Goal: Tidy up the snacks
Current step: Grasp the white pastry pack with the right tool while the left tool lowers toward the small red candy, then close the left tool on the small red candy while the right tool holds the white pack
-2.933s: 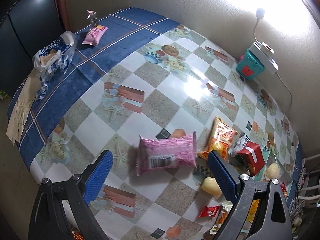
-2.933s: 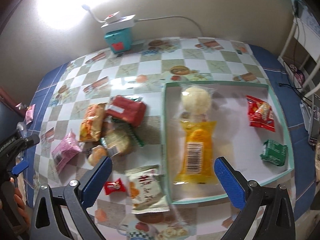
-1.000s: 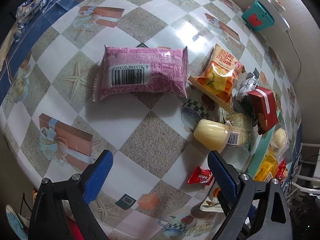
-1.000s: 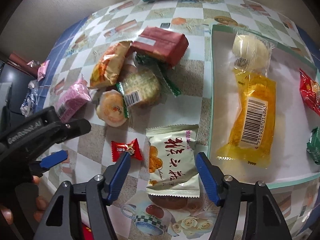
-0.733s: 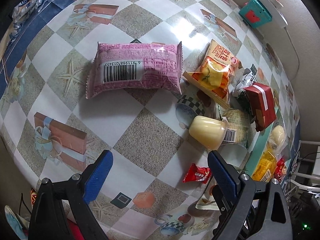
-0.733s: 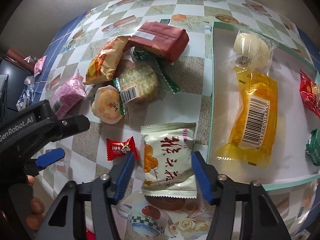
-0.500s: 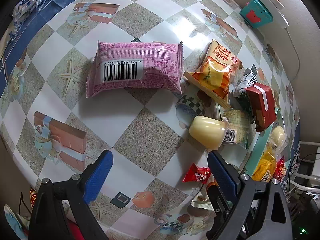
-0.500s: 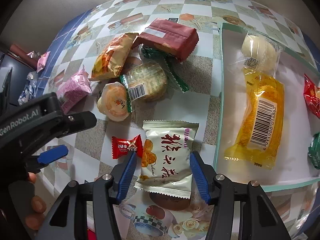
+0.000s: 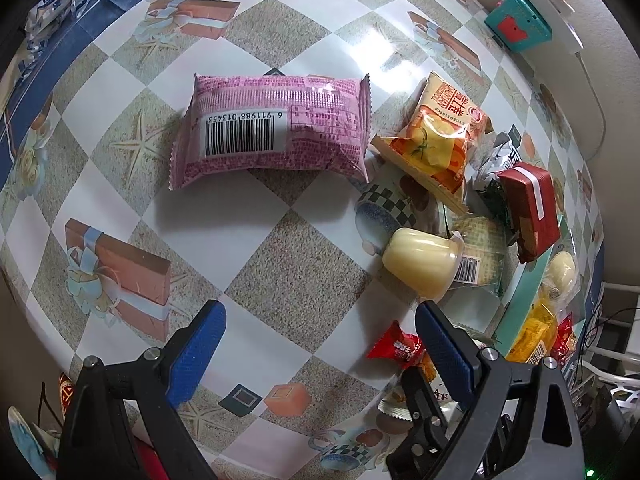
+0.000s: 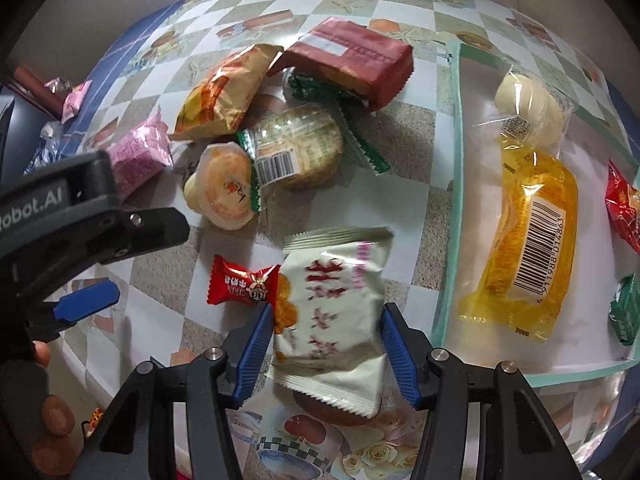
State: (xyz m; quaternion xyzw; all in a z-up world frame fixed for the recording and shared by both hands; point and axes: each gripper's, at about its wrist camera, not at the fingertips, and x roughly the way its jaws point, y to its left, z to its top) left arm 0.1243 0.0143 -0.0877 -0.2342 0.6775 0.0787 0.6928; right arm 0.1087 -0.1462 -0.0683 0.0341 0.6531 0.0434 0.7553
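- While your right gripper (image 10: 326, 344) points down with its jaws narrowed onto the cream-white snack packet (image 10: 330, 320) at lower centre of the right wrist view, the pads sit against both of its sides; the jaws have just been closing on it, and the packet looks gripped but not yet lifted off the desk (image 10: 416, 152).
- Your left gripper (image 9: 320, 344) has its jaws wide with nothing between them, above bare desk at the bottom of the left wrist view.
- By my reading, you are partway through: the teal-rimmed tray (image 10: 450, 216) at the right of the right wrist view already holds a pale round bun in clear wrap (image 10: 524, 104), a yellow packet with a barcode (image 10: 528, 236), a red packet (image 10: 622, 208) and a green packet (image 10: 624, 308) at the frame's right edge.
- Still out on the desk: the pink packet (image 9: 272, 132), the orange chip bag (image 9: 434, 144), the dark red box (image 10: 352, 60), the green-wrapped round cake (image 10: 298, 144), the jelly cup (image 10: 222, 184) and the small red candy (image 10: 242, 282) just left of your gripped packet.
- A smaller pink packet (image 10: 74, 100) lies far off at the upper left.
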